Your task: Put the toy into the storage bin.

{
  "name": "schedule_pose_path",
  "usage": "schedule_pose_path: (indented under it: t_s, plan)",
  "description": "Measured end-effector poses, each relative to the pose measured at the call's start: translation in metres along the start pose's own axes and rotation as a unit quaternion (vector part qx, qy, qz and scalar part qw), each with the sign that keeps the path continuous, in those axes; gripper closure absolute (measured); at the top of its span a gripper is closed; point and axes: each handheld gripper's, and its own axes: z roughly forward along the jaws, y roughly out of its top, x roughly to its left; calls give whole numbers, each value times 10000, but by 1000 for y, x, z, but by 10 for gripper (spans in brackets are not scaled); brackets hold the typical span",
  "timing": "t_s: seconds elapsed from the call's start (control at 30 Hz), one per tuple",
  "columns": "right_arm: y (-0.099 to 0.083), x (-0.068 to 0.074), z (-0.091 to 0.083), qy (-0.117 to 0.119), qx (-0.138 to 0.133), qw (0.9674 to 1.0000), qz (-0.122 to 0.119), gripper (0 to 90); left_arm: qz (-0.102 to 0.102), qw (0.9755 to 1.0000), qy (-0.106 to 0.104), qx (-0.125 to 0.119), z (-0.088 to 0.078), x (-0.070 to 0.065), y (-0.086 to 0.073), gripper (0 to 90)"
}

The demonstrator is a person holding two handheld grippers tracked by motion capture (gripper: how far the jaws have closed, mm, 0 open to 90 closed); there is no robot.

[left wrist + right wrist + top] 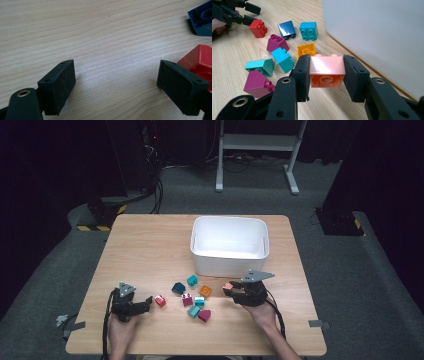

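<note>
My right gripper point(326, 65) is shut on a pale pink brick point(327, 67), studs up, held just above the table beside the white bin point(374, 32). From above, that gripper point(231, 289) hangs in front of the bin's point(229, 267) near right corner with the pink brick point(227, 285) at its tip. My left gripper point(116, 82) stands open low over bare wood. A red brick point(198, 60) lies just outside its right jaw. In the high view the left gripper point(148, 301) points right at the red brick point(160, 300).
Several loose bricks lie between the grippers: dark blue point(178, 288), teal point(192, 280), orange point(205, 291), magenta point(187, 299), turquoise point(194, 311) and another magenta point(204, 315). The table's point(150, 245) left half is bare wood. The bin looks empty.
</note>
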Motion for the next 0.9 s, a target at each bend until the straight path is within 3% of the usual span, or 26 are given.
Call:
schedule_pose_path:
  t_s: [0.9]
  plan:
    - [8, -1, -13, 53, -41, 10000, -63, 589, 13, 10000, 3, 9, 0, 0, 0, 152]
